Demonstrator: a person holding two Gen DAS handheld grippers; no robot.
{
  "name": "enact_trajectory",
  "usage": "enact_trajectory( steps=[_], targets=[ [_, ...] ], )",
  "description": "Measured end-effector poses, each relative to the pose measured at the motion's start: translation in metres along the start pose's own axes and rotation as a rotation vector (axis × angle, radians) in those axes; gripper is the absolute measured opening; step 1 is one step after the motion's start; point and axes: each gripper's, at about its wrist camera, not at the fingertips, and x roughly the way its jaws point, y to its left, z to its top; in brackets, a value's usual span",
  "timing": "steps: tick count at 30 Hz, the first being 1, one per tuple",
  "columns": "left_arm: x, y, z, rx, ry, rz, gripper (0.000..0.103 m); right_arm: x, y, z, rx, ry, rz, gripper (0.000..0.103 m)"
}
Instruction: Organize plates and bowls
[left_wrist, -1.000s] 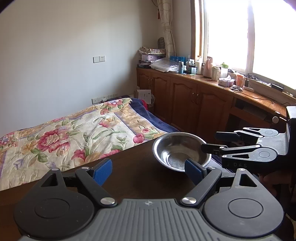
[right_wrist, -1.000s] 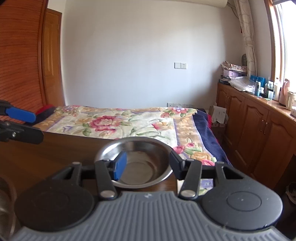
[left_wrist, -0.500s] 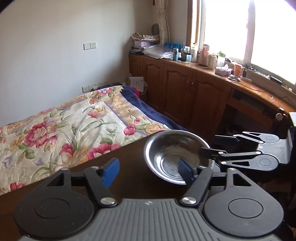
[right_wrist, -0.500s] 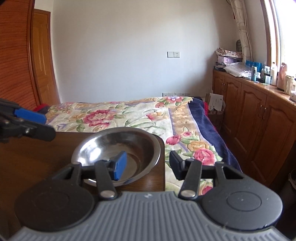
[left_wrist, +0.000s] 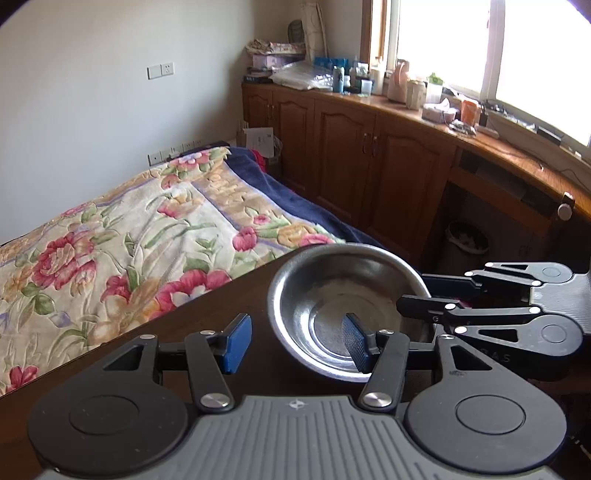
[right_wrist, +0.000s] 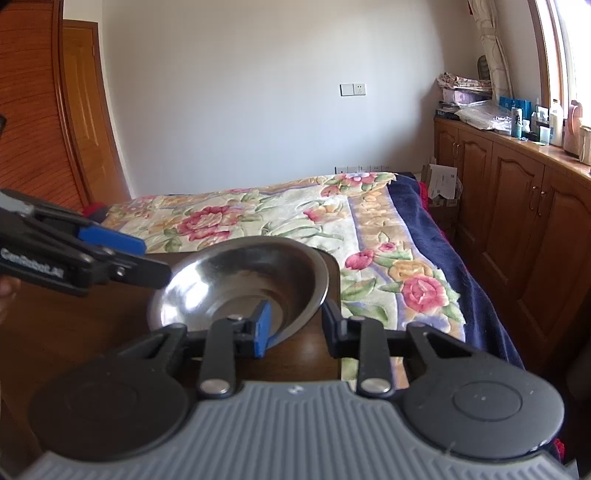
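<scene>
A steel bowl (left_wrist: 343, 310) sits at the corner of the dark wooden bench (left_wrist: 207, 314), the corner nearest the bed (left_wrist: 140, 236) with its flowered cover. The bowl appears tipped, its rim on the bed side raised; whether its base rests flat on the bench cannot be told.

The right gripper (right_wrist: 295, 325) is at the bowl's near rim. Its jaws stand apart: the left finger with the blue pad (right_wrist: 263, 326) lies inside the bowl, the other finger outside the rim, so the bowl wall passes between them. Whether the pads press on the metal cannot be told. In the left wrist view this gripper (left_wrist: 417, 295) reaches the bowl from the side of the wooden cabinets (left_wrist: 369, 170).

The left gripper (left_wrist: 295, 341) is spread wide. One finger hangs over the inside of the bowl, the other over bare bench away from the bowl. In the right wrist view it (right_wrist: 147, 258) shows beside the bowl's rim on the side away from the cabinets.
</scene>
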Motion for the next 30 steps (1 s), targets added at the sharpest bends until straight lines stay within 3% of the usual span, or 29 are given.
enact_trajectory(
  steps=[4,7,11,17,30],
  targets=[
    [0.013,0.005,0.0,-0.001,0.041,0.005,0.055,0.0,0.0,0.0,0.005,0.007,0.004,0.031],
    [0.022,0.009,-0.001,-0.022,0.072,-0.009,0.047,0.001,0.001,0.0,0.005,0.011,0.006,0.03],
    [0.027,0.01,-0.004,-0.038,0.105,-0.023,0.023,0.002,0.001,0.0,0.01,0.022,0.015,0.028],
    [0.02,0.01,-0.007,-0.052,0.105,-0.031,0.022,0.005,-0.004,-0.002,0.099,0.065,0.067,0.025],
    [-0.033,0.0,-0.005,-0.023,0.025,-0.014,0.022,-0.03,0.015,0.011,0.068,0.004,0.068,0.024]
  ],
)
